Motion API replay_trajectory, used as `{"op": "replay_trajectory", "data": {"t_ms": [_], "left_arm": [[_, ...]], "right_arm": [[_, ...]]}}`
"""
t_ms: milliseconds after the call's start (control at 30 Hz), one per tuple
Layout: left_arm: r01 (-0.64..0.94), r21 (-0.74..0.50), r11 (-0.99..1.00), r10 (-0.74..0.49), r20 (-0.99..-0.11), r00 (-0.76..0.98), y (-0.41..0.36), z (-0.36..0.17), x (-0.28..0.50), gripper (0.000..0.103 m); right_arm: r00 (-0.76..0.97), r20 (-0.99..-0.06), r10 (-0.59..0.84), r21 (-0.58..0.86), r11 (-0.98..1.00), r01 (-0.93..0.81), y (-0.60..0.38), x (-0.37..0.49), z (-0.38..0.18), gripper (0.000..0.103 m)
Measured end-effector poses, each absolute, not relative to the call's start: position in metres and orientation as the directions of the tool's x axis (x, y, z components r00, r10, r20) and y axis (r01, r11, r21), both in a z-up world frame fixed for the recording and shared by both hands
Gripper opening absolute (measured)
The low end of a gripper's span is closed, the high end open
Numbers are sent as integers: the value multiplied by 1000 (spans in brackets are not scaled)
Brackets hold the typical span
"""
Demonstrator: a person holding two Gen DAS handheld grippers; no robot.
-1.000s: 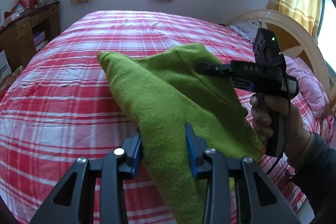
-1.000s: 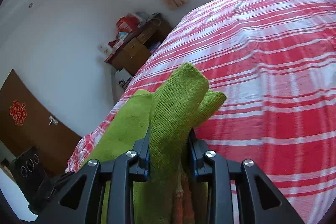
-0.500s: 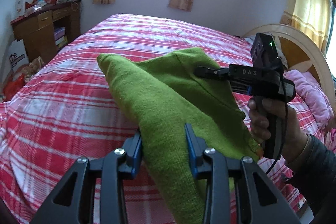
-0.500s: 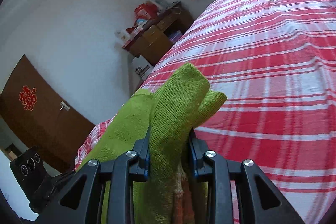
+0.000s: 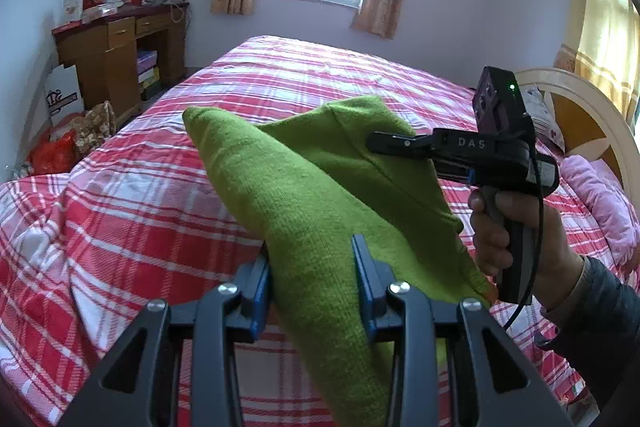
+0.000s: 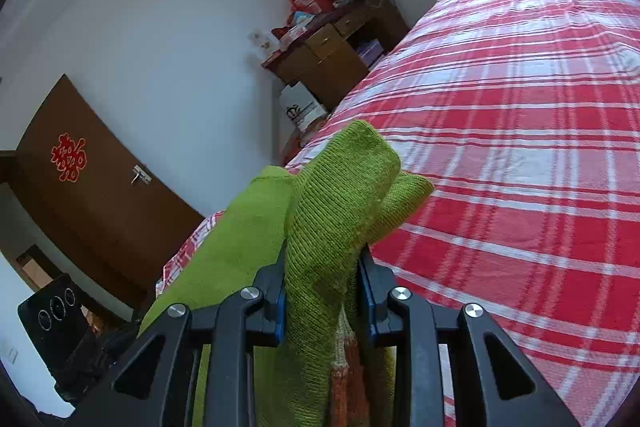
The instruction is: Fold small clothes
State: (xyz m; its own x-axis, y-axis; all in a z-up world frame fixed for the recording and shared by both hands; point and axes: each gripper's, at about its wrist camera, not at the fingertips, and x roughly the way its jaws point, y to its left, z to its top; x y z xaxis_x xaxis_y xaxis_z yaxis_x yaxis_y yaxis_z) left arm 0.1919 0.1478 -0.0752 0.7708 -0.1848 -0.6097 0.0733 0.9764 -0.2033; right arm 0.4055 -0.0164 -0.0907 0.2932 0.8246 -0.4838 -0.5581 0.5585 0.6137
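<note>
A green knitted garment [image 5: 312, 195] hangs in the air above the bed, held at two places. My left gripper [image 5: 312, 267] is shut on one bunched edge of it. My right gripper [image 6: 324, 275] is shut on another bunched edge of the green garment [image 6: 336, 211]; an orange and white striped part [image 6: 344, 367] shows below. The right gripper [image 5: 384, 143] also shows in the left wrist view, to the right, its fingers pressed into the cloth. The left gripper's body shows at the lower left of the right wrist view.
A bed with a red and white checked cover [image 5: 132, 211] lies below. A wooden desk [image 5: 120, 55] with clutter stands at the left wall, bags [image 5: 72, 143] on the floor beside it. A pink pillow [image 5: 600, 195] and round headboard [image 5: 580, 115] are at right. A brown door [image 6: 80, 195].
Both grippers have risen with the garment and tilted up; more of the wall, desk and door shows now. The grips on the cloth are unchanged.
</note>
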Motion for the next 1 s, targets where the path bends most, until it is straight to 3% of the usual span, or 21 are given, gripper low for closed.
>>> {"op": "replay_trajectory", "data": {"t_ms": [400, 567, 800, 1000], "left_arm": [[-6, -145, 989, -88, -629, 772, 183, -92, 174, 37], [-43, -165, 985, -81, -679, 729, 195, -109, 178, 39], [-69, -154, 986, -61, -707, 705, 195, -119, 180, 51], [-75, -119, 990, -32, -708, 705, 191, -115, 177, 55]], "right_arm": [[204, -504, 839, 618, 516, -593, 50, 405, -104, 29], [184, -528, 829, 621, 524, -582, 68, 406, -119, 29], [181, -539, 823, 636, 538, -553, 61, 414, -131, 29], [197, -577, 792, 615, 581, -533, 59, 417, -141, 29]]}}
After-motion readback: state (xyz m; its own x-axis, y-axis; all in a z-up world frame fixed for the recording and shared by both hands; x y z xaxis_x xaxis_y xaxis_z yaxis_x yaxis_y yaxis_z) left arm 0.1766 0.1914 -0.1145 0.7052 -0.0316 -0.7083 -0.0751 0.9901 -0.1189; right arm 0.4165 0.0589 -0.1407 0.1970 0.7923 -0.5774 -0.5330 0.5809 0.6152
